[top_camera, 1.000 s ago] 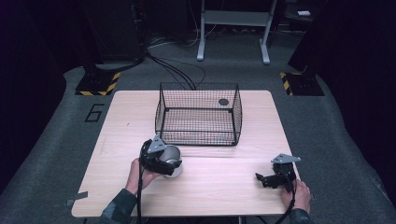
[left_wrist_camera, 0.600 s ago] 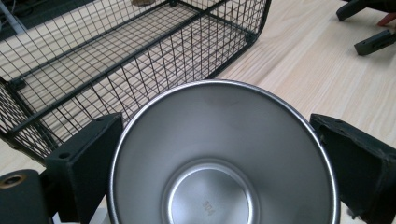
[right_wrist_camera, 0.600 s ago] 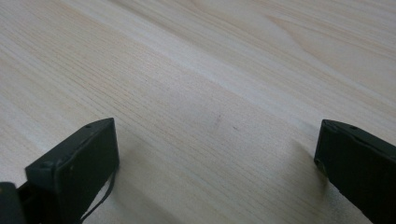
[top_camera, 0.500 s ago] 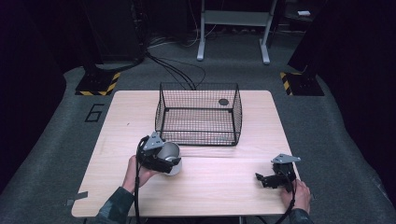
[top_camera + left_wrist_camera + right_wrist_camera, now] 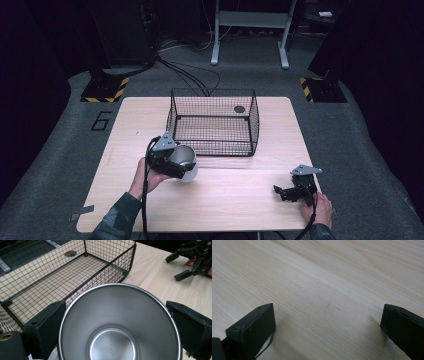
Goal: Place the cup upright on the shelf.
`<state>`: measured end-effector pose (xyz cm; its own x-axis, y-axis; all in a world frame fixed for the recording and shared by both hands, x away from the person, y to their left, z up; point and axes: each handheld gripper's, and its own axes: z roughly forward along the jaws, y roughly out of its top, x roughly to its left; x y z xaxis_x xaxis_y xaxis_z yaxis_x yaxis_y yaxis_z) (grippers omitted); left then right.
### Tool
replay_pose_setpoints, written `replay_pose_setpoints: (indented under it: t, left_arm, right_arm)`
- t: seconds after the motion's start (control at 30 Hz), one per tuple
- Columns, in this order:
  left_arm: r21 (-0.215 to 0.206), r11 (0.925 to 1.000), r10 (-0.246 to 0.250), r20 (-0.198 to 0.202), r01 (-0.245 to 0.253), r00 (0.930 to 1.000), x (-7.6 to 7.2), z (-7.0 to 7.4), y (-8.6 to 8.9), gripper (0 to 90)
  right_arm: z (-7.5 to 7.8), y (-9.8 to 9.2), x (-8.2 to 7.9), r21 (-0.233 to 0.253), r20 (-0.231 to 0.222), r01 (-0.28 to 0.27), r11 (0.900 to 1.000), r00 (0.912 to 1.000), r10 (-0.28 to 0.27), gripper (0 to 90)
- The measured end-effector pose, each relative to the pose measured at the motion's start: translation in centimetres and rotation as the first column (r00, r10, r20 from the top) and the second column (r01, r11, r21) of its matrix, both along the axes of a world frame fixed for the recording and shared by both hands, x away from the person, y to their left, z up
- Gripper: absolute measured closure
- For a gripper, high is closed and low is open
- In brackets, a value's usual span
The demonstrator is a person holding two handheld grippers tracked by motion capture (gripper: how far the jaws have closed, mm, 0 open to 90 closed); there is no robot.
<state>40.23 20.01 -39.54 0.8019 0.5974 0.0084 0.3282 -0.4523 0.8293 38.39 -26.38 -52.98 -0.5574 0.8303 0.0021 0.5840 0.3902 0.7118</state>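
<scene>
high view: left gripper [image 5: 181, 166] clamped on steel cup [image 5: 184, 159], mouth toward basket [image 5: 212, 123]; right gripper [image 5: 286, 192] apart.

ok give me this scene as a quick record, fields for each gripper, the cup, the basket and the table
left gripper: shut on the steel cup, one jaw on each side of it
right gripper: open, nothing between its jaws, low over bare wood at the table's right front
steel cup: empty, held in front of the basket's near left corner
wire basket: black mesh, open top, stands at the table's rear middle, nothing inside it
table: light wood, small dark round spot behind the basket
</scene>
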Motion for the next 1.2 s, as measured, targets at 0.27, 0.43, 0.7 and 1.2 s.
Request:
replay_pose_setpoints:
  t: [0.27, 0.43, 0.7, 1.2]
  left_arm:
    - [-0.002, 0.9994, -0.036, -0.001, 0.036, 0.9994, 0.4, 1.5, -0.7, 6.5]
    - [-0.011, 0.9989, -0.045, -0.008, 0.044, 0.999, 0.9, 2.2, -0.8, 6.5]
    - [-0.017, 0.9981, -0.059, 0.011, 0.059, 0.9982, 1.3, 3.8, -1.3, 6.5]
    - [-0.016, 0.9973, -0.071, 0.025, 0.071, 0.9972, 2.5, 6.1, -2.2, 6.5]
  right_arm:
    - [0.0, 0.0, 0.0, 0.0, 0.0, 0.0, 1.0, 1.0, 0.0, 0.0]
    - [0.0, 0.0, 0.0, 0.0, 0.0, 0.001, 1.0, 1.0, -0.001, 0.0]
    - [0.0, 0.0, 0.0, 0.0, 0.0, 0.001, 1.0, 1.0, -0.001, 0.0]
    - [0.0, 0.0, 0.0, 0.0, -0.001, 0.001, 1.0, 1.0, -0.001, 0.0]
